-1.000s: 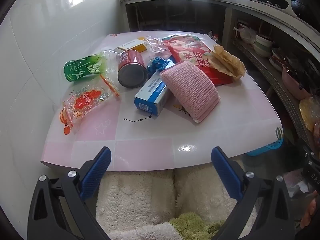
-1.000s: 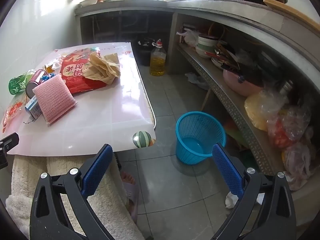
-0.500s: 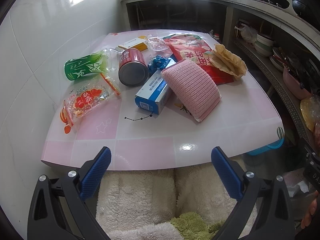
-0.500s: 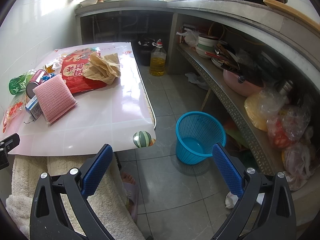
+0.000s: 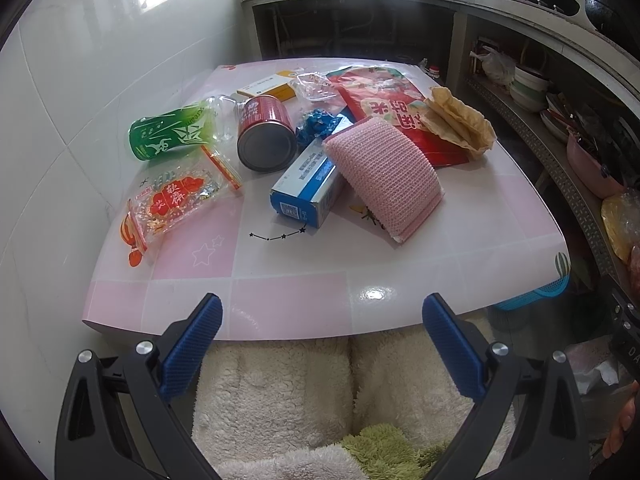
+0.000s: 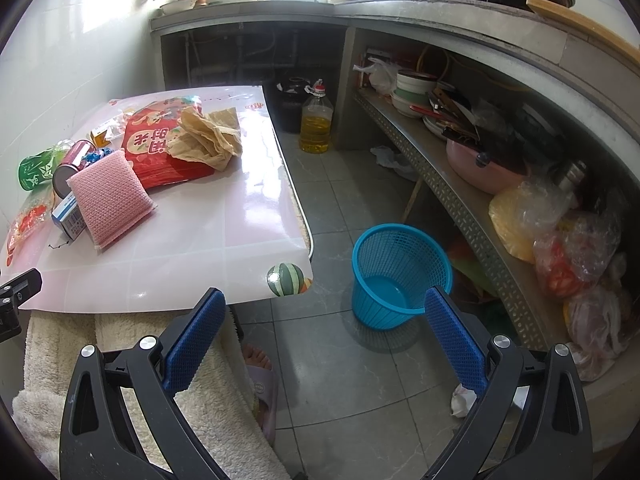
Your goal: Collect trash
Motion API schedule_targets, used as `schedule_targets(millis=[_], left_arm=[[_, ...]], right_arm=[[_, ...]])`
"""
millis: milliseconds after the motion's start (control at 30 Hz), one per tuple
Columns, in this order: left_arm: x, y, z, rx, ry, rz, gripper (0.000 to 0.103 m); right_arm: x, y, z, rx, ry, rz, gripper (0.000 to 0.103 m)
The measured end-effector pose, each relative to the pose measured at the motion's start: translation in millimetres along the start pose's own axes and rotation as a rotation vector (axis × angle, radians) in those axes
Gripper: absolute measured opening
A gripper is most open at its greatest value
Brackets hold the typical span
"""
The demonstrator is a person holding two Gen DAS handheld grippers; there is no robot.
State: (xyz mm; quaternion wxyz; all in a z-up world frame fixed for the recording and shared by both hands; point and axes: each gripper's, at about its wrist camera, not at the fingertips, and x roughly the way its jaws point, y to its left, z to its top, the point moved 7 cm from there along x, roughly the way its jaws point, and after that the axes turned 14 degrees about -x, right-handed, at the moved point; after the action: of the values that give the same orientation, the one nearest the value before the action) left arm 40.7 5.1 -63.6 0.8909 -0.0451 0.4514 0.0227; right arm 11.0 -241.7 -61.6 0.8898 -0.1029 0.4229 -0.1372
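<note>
Trash lies on a pink table (image 5: 280, 300): a green crushed bottle (image 5: 172, 132), a red can (image 5: 266, 136) on its side, a blue and white box (image 5: 310, 186), a pink sponge (image 5: 384, 178) leaning on it, a clear snack wrapper (image 5: 176, 204), a red snack bag (image 5: 384, 112), and crumpled brown paper (image 5: 460, 120). My left gripper (image 5: 322, 344) is open and empty, short of the table's near edge. My right gripper (image 6: 326, 336) is open and empty, above the floor beside a blue basket (image 6: 400, 276). The red bag (image 6: 160, 148) and sponge (image 6: 110, 196) also show in the right wrist view.
A yellow box (image 5: 266, 88) and clear plastic (image 5: 316, 86) lie at the table's far side. A tiled wall runs along the left. Shelves (image 6: 460, 200) with bowls and bags line the right. An oil bottle (image 6: 316, 124) stands on the floor. White fleece (image 5: 320, 392) lies below the grippers.
The left wrist view has shifted very slightly towards the table. The right gripper has not moved. Both grippers stay open.
</note>
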Motion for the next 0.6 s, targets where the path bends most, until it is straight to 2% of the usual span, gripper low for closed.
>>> schedule_targets(millis=[600], left_arm=[[2.5,0.1,-1.2,0.007,0.003,0.009,0.097]], right_arm=[[-0.3,0.5,0.5,0.002,-0.001,0.003,0.095]])
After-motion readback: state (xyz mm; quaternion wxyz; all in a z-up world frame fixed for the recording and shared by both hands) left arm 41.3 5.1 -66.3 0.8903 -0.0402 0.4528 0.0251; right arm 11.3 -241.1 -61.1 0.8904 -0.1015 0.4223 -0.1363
